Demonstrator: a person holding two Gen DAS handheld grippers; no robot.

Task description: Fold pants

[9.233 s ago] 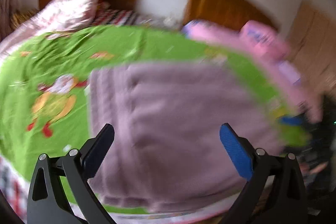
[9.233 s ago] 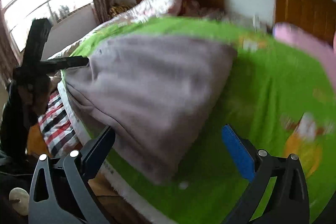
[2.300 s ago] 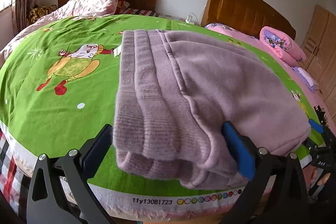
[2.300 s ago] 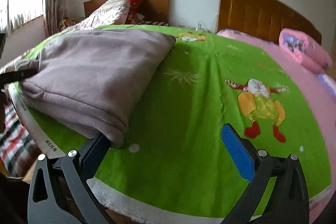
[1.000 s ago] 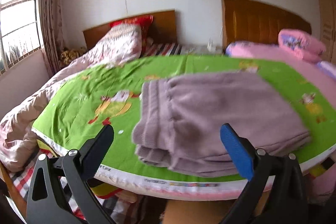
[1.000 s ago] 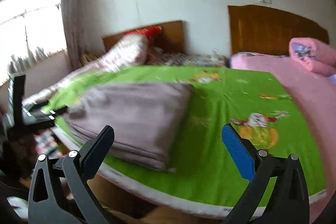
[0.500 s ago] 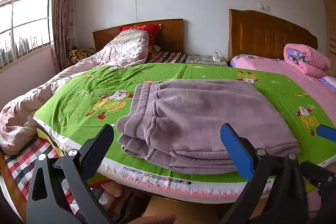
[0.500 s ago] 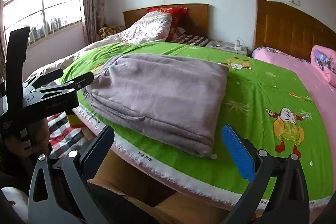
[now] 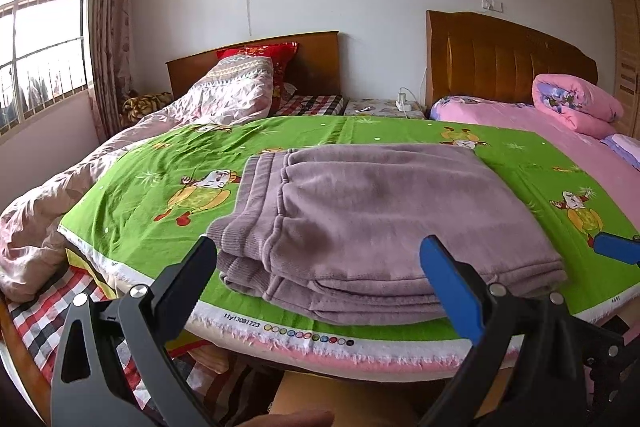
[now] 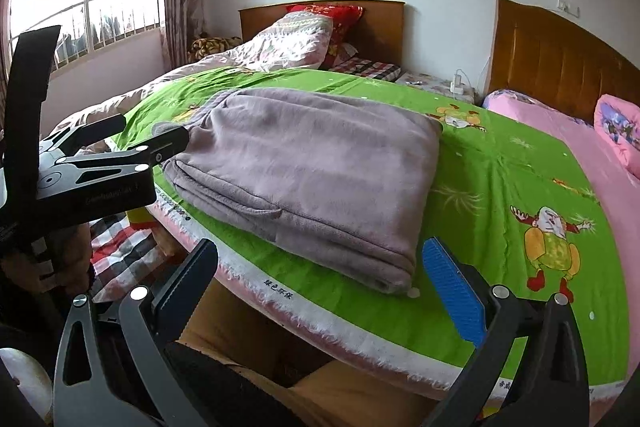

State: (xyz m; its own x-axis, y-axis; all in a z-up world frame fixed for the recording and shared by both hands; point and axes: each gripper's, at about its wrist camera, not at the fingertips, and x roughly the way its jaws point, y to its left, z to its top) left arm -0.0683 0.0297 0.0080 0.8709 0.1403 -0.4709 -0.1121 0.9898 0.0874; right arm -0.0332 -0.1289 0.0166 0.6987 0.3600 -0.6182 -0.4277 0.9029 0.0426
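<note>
Both grippers [image 9: 320, 283] [image 10: 320, 283] have backed off, spread empty; folded pants [image 9: 376, 223] (pocket only in right view) on bed [image 9: 140, 203].

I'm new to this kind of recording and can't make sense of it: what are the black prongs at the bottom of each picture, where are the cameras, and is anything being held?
No robot arm here: a person holds a two-finger gripper in each hand, each with a wide-angle camera looking forward along its fingers. One picture comes from the left gripper, the other from the right gripper; the right view also shows the left gripper from the side. The prongs are the fingers, one black, one with a blue pad. Both grippers are open and hold nothing. On the green cartoon-print bedsheet lies a pair of folded mauve knit pants, stacked in layers near the bed's edge.
</note>
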